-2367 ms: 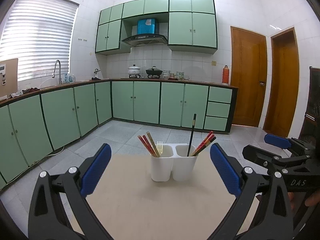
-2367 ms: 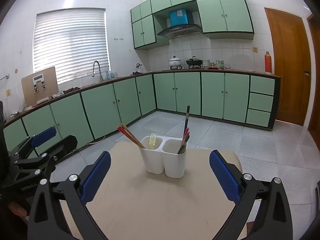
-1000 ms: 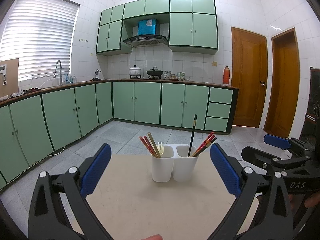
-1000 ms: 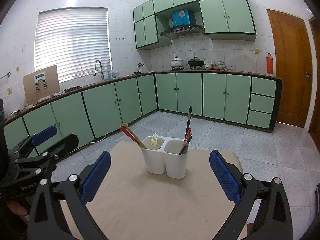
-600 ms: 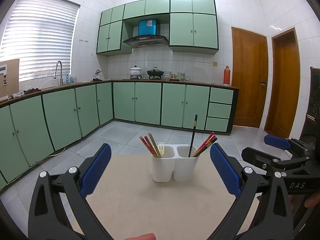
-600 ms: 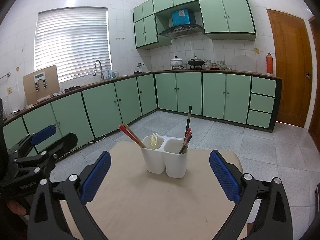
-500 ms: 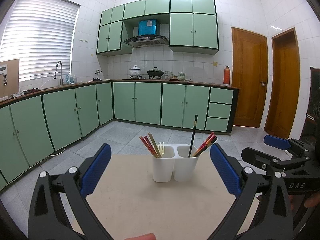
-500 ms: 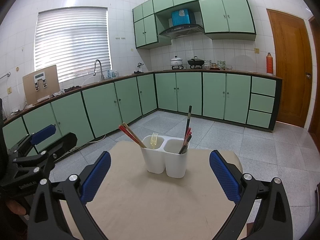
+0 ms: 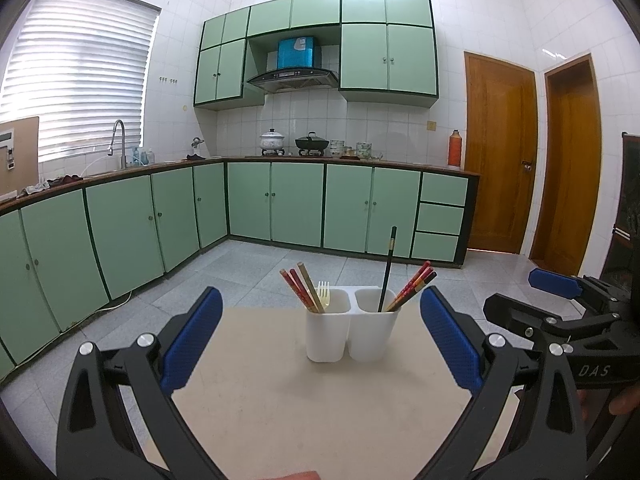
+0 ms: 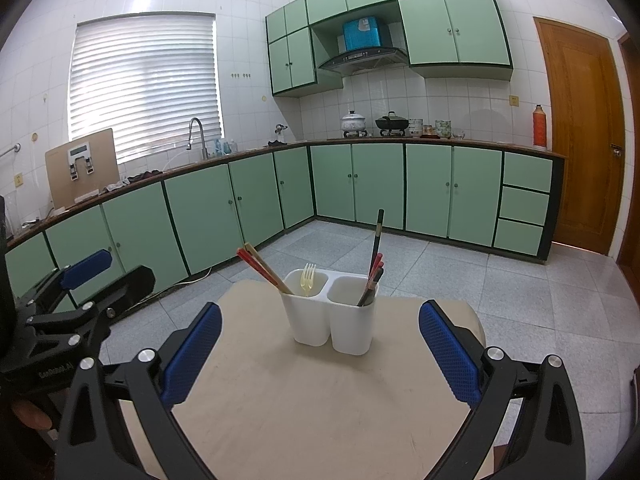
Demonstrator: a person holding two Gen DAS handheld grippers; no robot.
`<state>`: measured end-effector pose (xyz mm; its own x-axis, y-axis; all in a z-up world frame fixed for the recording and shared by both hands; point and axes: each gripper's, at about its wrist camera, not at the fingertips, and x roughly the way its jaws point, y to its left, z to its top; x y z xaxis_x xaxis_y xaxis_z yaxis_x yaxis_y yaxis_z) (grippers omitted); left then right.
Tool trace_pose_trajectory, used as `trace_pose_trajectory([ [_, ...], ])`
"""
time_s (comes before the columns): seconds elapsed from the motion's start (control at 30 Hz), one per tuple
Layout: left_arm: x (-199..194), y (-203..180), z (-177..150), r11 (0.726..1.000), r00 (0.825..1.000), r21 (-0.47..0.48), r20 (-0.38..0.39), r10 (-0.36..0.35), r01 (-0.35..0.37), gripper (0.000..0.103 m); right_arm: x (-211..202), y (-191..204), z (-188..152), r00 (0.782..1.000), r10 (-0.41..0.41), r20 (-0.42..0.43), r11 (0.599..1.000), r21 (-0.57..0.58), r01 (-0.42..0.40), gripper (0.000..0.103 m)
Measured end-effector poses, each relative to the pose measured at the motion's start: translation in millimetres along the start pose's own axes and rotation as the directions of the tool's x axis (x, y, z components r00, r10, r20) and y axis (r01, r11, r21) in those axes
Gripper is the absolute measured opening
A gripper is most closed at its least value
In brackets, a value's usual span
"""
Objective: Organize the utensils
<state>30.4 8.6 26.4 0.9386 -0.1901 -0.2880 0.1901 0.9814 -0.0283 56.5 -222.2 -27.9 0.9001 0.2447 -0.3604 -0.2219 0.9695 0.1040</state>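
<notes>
A: The worktop (image 9: 280, 408) is carrying the white twin-cup holder (image 9: 352, 330) near its far edge; both claws, left claw (image 9: 320, 340) and right claw (image 10: 320, 344), are gaping wide, gripping nothing.

B: The leaning chopsticks (image 9: 412, 284) in the holder's right cup are risking a snag, likely tipping it.

Green cabinets (image 9: 296, 206), pots on stove (image 9: 272, 139) — wooden doors (image 9: 500, 152).

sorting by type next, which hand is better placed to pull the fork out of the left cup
Probably left. The fork stands in the holder's left cup, on the side of the left tongs; the right tongs are open too, but across.
</notes>
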Motion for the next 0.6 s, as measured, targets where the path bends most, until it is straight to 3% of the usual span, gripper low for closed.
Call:
trace_pose_trajectory([
  [0.6, 5.2, -0.9, -2.2, 1.000, 1.000, -0.010, -0.012, -0.003, 0.003, 0.096, 5.9, -5.4, -7.6, 1.000, -0.009, -0.015, 1.000, -0.005, 0.009, 0.097],
])
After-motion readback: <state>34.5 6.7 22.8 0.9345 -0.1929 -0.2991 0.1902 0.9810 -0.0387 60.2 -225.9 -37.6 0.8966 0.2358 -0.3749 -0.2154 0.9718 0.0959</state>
